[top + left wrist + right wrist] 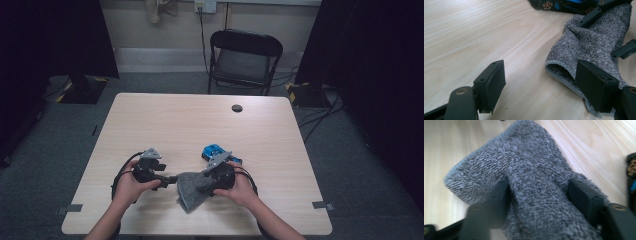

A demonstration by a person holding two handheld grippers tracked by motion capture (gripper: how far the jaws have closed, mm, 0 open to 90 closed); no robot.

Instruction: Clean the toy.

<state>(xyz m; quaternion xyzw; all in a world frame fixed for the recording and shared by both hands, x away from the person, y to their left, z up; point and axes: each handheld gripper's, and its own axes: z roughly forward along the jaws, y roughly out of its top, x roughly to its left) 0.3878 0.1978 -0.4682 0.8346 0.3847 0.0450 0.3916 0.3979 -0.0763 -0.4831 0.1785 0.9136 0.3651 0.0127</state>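
Grey knitted sock (192, 189) lying at the table's (200, 120) near edge, bunched between right gripper (537, 195) jaws, seemingly pinched. Left gripper (544, 82) wide, empty, at the cuff. Best to slip one jaw inside the cuff opening before closing.

Blurred across the right gripper view: grey sock (534, 182) and right tool (539, 195), pad contact unreadable; blue toy car (216, 151) half hidden behind that tool, cut off at the left gripper view's top edge; sock's far end cropped there.
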